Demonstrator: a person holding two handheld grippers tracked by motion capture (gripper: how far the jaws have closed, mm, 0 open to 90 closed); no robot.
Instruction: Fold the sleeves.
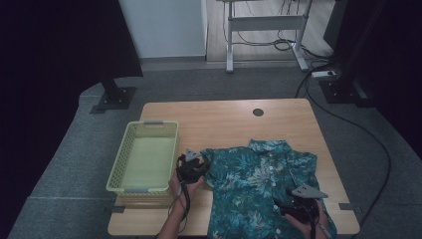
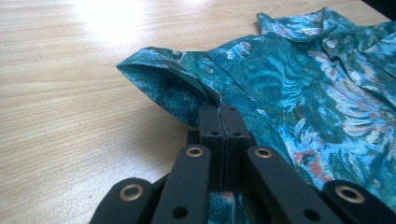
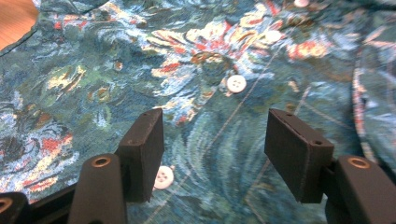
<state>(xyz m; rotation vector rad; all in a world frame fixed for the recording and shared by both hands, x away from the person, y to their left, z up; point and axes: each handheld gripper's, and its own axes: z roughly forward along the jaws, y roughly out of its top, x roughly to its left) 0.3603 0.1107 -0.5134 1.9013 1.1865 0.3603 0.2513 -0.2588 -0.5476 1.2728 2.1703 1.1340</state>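
A teal floral short-sleeved shirt [image 1: 259, 184] lies spread on the wooden table [image 1: 224, 119], collar toward the far side. My left gripper [image 1: 191, 167] is at the shirt's left sleeve, jaws shut on the sleeve fabric [image 2: 205, 91], which is lifted into a fold. My right gripper [image 1: 298, 201] hovers over the shirt's lower right part. In the right gripper view its jaws stand open [image 3: 212, 149] just above the cloth, with white buttons [image 3: 236, 83] of the placket between and beside them.
A pale yellow plastic basket [image 1: 130, 137] sits on the table's left side, close beside the left gripper. A round cable hole [image 1: 258, 112] marks the table's far edge. Bare wood lies beyond the shirt. Desk legs and cables are on the floor behind.
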